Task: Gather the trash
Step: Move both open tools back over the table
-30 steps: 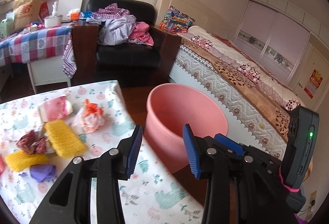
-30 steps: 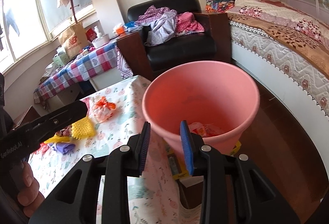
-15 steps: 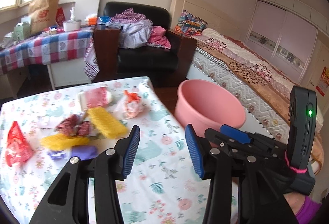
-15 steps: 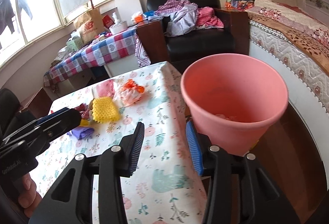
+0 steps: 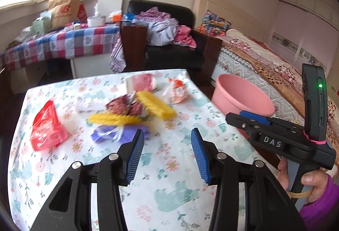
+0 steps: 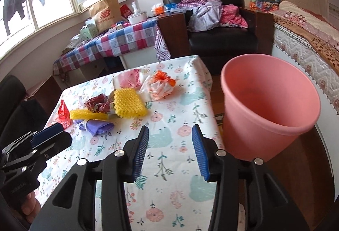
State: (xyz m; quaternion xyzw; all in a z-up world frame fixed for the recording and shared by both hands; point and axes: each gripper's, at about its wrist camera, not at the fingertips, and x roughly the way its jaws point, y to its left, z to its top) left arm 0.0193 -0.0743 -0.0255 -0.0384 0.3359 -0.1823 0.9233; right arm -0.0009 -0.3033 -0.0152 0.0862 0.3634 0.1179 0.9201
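Several pieces of trash lie on the floral tablecloth (image 5: 169, 171): a red bag (image 5: 46, 127), a purple wrapper (image 5: 114, 134), a yellow foam net (image 5: 114, 119), a yellow foam pad (image 5: 156, 104), a maroon wrapper (image 5: 122, 105), an orange-white bag (image 5: 177, 91) and a pink packet (image 5: 139, 82). My left gripper (image 5: 167, 139) is open and empty, just short of the purple wrapper. My right gripper (image 6: 170, 135) is open and empty over the cloth, left of the pink bin (image 6: 269, 112). The yellow pad (image 6: 129, 103) and orange-white bag (image 6: 161, 85) lie beyond it.
The bin (image 5: 243, 99) stands on the floor off the table's right edge, beside a bed (image 5: 264, 61). A black armchair (image 5: 169, 50) piled with clothes and a checked-cloth side table (image 5: 63, 42) stand behind. A hand (image 5: 313, 184) holds the right gripper.
Both views have swung left, away from the bin and onto the table. The trash pile now sits nearer the left gripper. Both pairs of jaws stand wider than a second ago.
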